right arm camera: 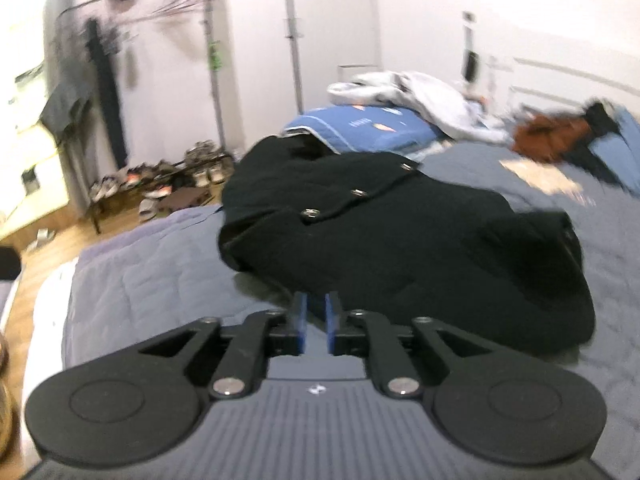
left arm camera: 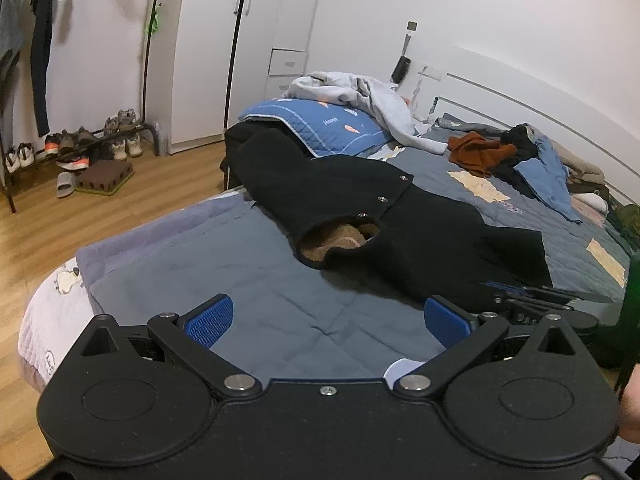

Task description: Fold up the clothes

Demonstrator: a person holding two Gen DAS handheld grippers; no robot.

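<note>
Coat [left arm camera: 420,236]: black, snap-buttoned, lying spread on the bed [left arm camera: 248,280], one cuff showing tan lining.
Left tool [left arm camera: 327,320]: fingers wide apart, empty, over the quilt.
Right tool [right arm camera: 316,322]: fingers nearly together at the coat's near hem; grip unclear.

Black jacket [left arm camera: 432,236], tan fleece lining; grey-blue quilted bedspread [left arm camera: 240,280]; blue pillow [left arm camera: 320,124], seemingly fish-printed.

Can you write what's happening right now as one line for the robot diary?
left gripper: open, empty, over bed | right gripper: nearly shut, empty | black jacket: on blue-grey quilt, partly folded
</note>
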